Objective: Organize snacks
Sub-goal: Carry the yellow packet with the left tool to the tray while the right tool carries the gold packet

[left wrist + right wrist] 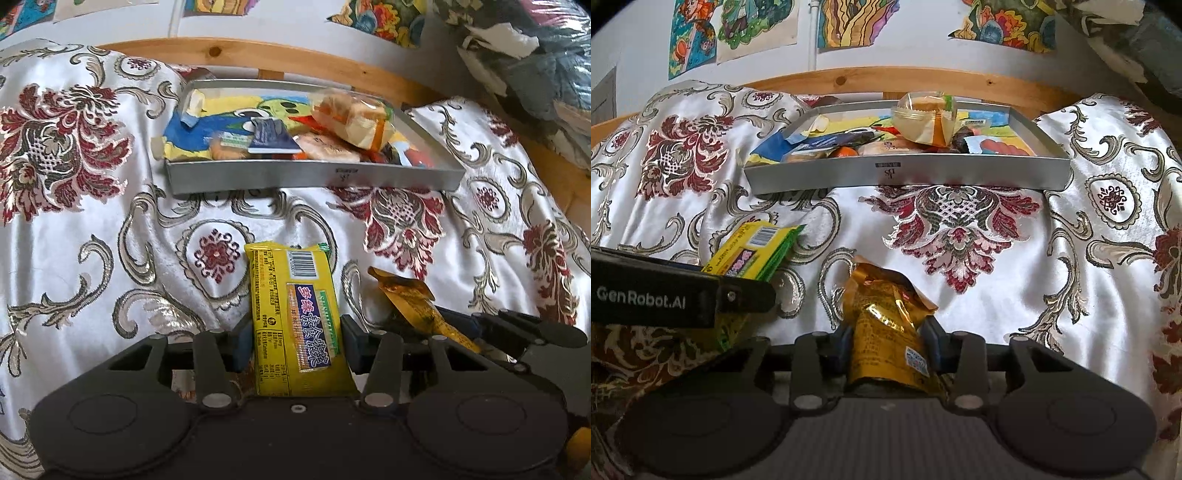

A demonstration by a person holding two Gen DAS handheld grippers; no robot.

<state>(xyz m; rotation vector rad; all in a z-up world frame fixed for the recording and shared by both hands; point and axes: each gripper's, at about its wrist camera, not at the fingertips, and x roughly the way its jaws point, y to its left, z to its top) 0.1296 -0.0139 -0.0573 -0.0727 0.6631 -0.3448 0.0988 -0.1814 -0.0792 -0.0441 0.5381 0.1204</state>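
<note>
A satin floral bedspread is covering the work surface, with a wooden bed rail and paper drawings on the wall behind. A shallow grey tray is sitting on the cloth ahead of both grippers and is already holding several wrapped snacks, including a clear-wrapped cake lying on top of the pile.

The left gripper is clamping a yellow snack packet between its pads, the packet projecting forward. The right gripper is pinching a crumpled gold packet in the same way. Both are being held over the bedspread, short of the tray.

Judgement: the carry step is in hand, with two items lifted and not yet deposited. The next move is calling for each gripper to advance over the tray's near wall, then release onto a free area, avoiding the stacked cake.
</note>
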